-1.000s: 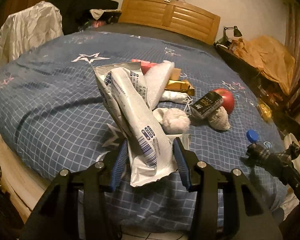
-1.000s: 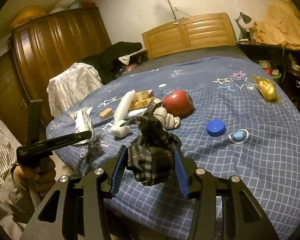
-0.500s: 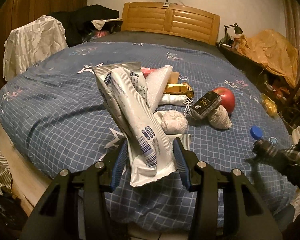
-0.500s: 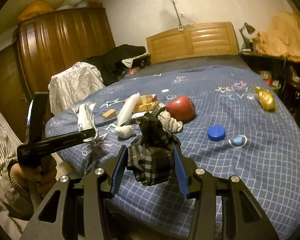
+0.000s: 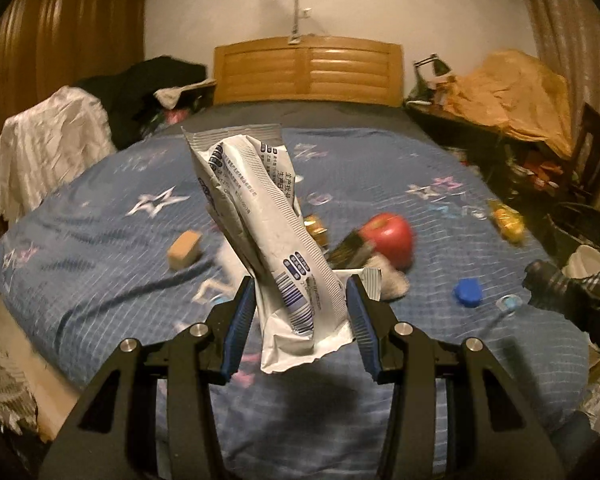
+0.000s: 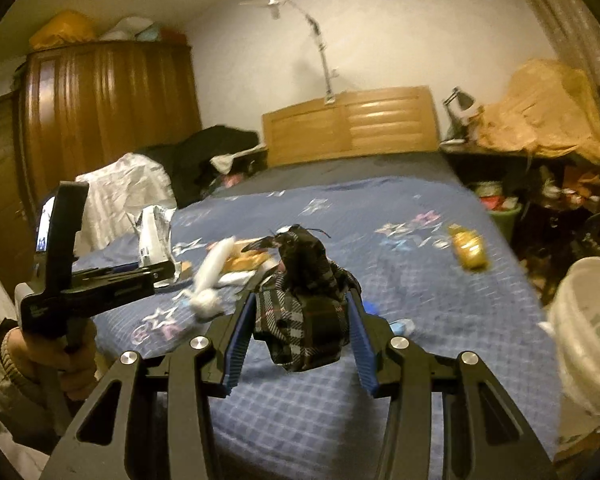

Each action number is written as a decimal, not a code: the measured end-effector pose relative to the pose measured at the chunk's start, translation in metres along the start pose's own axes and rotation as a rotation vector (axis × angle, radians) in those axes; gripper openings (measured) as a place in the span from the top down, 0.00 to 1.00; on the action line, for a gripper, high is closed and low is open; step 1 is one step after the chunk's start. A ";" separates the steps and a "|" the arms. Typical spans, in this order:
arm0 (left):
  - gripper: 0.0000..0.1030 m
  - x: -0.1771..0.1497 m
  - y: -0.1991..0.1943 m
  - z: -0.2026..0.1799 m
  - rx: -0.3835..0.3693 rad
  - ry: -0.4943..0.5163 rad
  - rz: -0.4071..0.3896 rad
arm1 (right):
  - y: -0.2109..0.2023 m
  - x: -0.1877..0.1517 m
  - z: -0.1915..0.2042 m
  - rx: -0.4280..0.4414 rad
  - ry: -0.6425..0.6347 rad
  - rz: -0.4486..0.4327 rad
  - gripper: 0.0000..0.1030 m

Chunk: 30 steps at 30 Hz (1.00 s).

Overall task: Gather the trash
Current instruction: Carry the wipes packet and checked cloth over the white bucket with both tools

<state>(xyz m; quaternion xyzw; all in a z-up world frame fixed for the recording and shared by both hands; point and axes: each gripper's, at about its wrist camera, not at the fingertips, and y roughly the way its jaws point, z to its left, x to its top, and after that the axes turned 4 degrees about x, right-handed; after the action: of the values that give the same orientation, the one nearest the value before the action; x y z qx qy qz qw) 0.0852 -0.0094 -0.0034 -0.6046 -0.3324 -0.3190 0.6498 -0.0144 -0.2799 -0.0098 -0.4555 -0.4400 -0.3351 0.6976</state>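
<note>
My left claw (image 5: 300, 312) gripping a white wrapper (image 5: 260, 216), my right claw (image 6: 300, 320) gripping plaid cloth (image 6: 304, 308), white bucket (image 6: 588, 328) at right, contents unclear

a white plastic wrapper (image 5: 278, 236) with blue print and a barcode stands upright, crumpled, leaning toward 11 o'clock, its lower end pinched between blue jaws above the bed. a dark plaid cloth bundle (image 6: 304, 304) sits wadded between the other jaws. on the blue checked bed (image 5: 100, 248), at 1 o'clock from the wrapper, lies a yellow wrapper (image 5: 506, 220), blurred.
</note>
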 end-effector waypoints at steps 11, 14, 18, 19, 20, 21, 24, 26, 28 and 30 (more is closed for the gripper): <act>0.57 0.029 -0.009 -0.114 -0.168 0.134 -0.059 | -0.076 0.020 -0.080 -0.241 0.043 -0.127 0.55; 0.57 0.035 -0.014 -0.156 -0.228 0.184 -0.083 | -0.104 0.025 -0.113 -0.328 0.070 -0.161 0.55; 0.57 0.037 -0.017 -0.213 -0.316 0.253 -0.098 | -0.135 0.024 -0.150 -0.410 0.116 -0.179 0.55; 0.57 0.037 -0.017 -0.223 -0.332 0.265 -0.097 | -0.142 0.024 -0.159 -0.436 0.123 -0.181 0.55; 0.57 0.037 -0.017 -0.240 -0.357 0.281 -0.095 | -0.150 0.025 -0.169 -0.467 0.129 -0.183 0.55; 0.57 0.038 -0.018 -0.255 -0.385 0.296 -0.095 | -0.158 0.025 -0.178 -0.488 0.134 -0.185 0.55; 0.57 0.034 -0.021 -0.295 -0.450 0.343 -0.104 | -0.176 0.023 -0.204 -0.544 0.150 -0.188 0.55; 0.57 0.032 -0.022 -0.320 -0.485 0.374 -0.102 | -0.188 0.024 -0.222 -0.582 0.163 -0.188 0.55; 0.57 0.032 -0.021 -0.339 -0.514 0.394 -0.098 | -0.202 0.023 -0.240 -0.605 0.179 -0.186 0.55; 0.57 0.030 -0.021 -0.360 -0.546 0.419 -0.094 | -0.209 0.022 -0.256 -0.626 0.198 -0.179 0.55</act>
<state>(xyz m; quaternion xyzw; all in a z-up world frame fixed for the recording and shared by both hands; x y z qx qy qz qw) 0.1016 -0.3700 0.0157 -0.6614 -0.1216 -0.5432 0.5027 -0.1085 -0.5950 0.0315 -0.5723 -0.2842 -0.5565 0.5311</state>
